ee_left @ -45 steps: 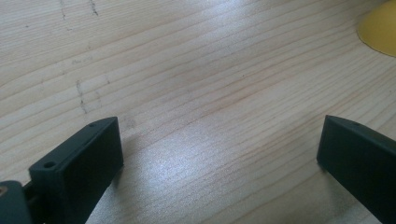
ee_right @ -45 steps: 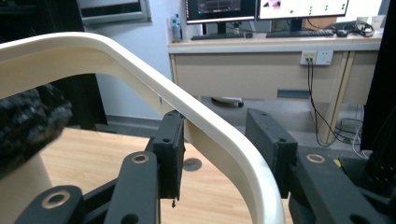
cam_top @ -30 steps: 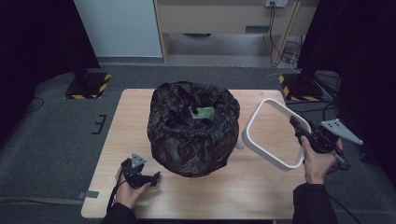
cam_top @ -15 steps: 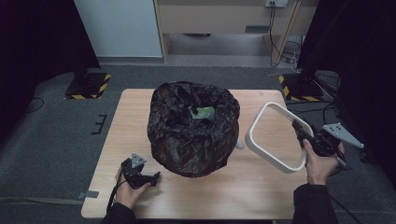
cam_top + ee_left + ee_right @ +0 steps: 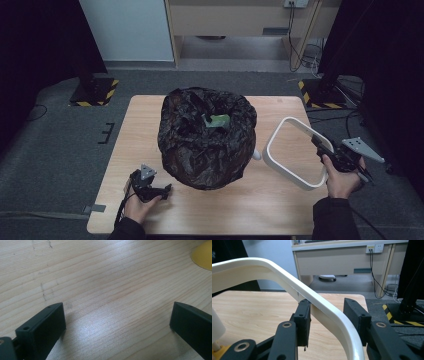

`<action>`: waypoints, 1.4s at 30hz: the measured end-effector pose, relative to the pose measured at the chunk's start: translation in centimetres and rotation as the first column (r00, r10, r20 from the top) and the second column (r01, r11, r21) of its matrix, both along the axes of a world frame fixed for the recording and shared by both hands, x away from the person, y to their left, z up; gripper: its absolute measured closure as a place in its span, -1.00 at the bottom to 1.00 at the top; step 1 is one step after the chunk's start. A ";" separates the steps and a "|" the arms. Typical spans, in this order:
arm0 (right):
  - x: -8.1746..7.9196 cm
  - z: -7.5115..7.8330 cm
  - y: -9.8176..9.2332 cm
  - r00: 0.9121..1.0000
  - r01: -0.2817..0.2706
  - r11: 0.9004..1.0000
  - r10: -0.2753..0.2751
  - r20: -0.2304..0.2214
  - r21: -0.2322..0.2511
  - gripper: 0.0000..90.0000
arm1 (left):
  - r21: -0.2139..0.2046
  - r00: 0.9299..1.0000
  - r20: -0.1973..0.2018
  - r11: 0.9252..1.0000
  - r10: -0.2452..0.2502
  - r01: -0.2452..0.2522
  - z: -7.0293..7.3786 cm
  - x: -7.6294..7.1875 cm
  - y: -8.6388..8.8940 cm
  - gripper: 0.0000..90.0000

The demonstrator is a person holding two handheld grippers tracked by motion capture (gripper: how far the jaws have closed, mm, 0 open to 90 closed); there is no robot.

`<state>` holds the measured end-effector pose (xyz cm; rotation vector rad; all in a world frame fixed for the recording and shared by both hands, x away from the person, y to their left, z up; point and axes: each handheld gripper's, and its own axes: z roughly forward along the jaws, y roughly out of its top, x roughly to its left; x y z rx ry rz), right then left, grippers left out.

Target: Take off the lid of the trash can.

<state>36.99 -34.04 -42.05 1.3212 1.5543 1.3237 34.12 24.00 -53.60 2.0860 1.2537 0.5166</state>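
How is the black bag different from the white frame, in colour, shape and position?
The black bag is dark, crumpled and bulky; the white frame is pale, smooth and a thin open loop. The bag sits on the table untouched, while the frame is tilted, with the right gripper around its rim. Both are over the same wooden table.

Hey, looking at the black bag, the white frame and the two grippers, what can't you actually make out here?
- High view: whatever the black bag covers is hidden by the plastic.
- High view: green item on the bag, too small to identify.
- Right gripper view: the white frame lies between the jaws, but whether both pads press it is unclear.
- Left gripper view: yellow object cut off by the edge.
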 end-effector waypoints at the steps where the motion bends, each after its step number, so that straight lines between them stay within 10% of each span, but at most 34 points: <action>1: 0.0 -0.1 0.0 1.000 0.002 1.000 -0.002 0.000 -0.005 0.30 | 0.000 1.000 0.000 1.000 0.000 0.000 0.0 0.0 0.0 -1.00; 42: 1.8 -8.9 -0.7 0.971 -0.047 0.990 0.014 -0.240 -0.135 0.29 | 0.000 1.000 0.000 1.000 -0.002 0.002 0.0 0.0 0.0 -1.00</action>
